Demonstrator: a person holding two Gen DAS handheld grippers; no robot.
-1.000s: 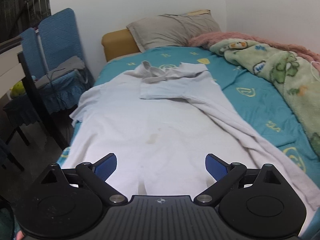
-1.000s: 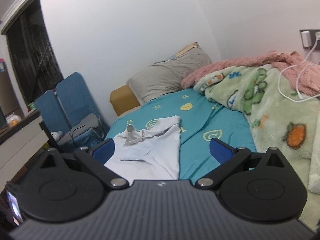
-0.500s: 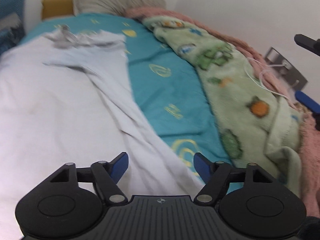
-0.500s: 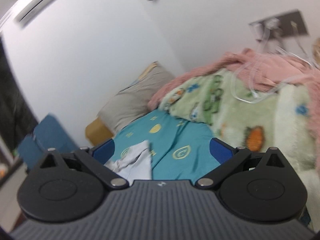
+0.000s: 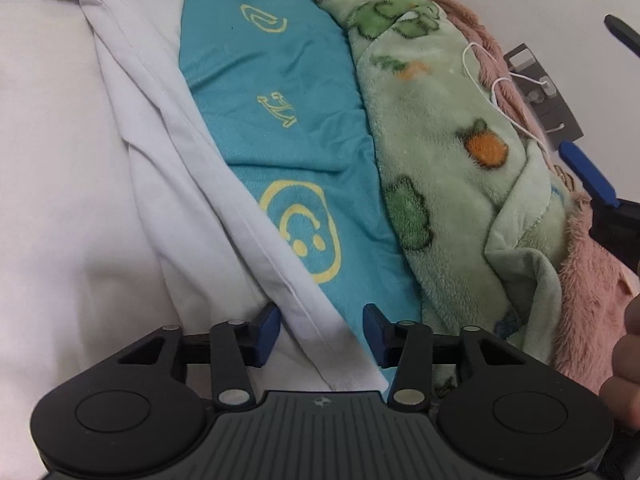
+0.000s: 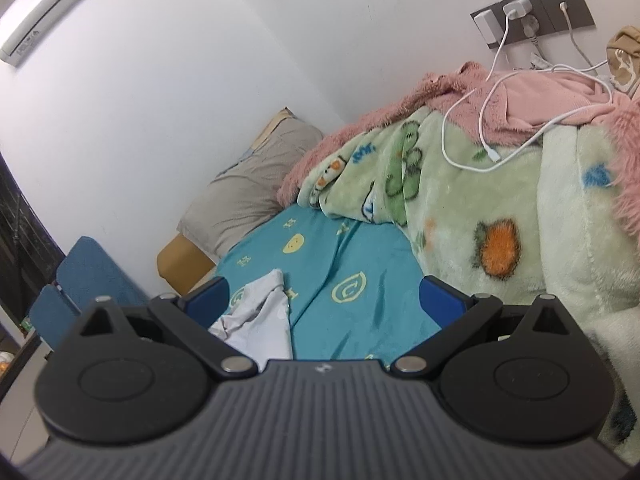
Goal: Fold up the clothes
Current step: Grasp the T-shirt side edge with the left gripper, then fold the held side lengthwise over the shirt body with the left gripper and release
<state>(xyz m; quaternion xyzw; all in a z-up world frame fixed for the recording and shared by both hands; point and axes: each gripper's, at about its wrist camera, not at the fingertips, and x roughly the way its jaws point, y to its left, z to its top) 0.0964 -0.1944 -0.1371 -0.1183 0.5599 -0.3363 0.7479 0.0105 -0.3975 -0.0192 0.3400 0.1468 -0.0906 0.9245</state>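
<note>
A white garment [image 5: 72, 184] lies spread flat over the left part of the teal bedsheet [image 5: 280, 92], and its folded collar end [image 6: 260, 320] shows in the right wrist view. My left gripper [image 5: 322, 330] points down at the garment's right hem. Its jaws are closing with the hem edge lying between the blue pads [image 5: 269, 330], which do not press on the cloth. My right gripper [image 6: 324, 296] hovers above the sheet, open with nothing between its fingers. One of its blue fingertips [image 5: 588, 176] shows at the right edge of the left wrist view.
A green cartoon blanket [image 5: 440, 140] and a pink fleece [image 6: 540, 96] are heaped along the bed's right side, with a white charging cable [image 6: 472, 120] from the wall socket [image 6: 532, 8]. A grey pillow [image 6: 248, 196] lies at the head, a blue chair [image 6: 88, 276] beside the bed. A hand [image 5: 624, 352] is at right.
The left gripper has swung right and tipped down onto the garment's right hem, and its jaws have narrowed a lot. The right gripper has rolled and shifted toward the blankets, still open.
</note>
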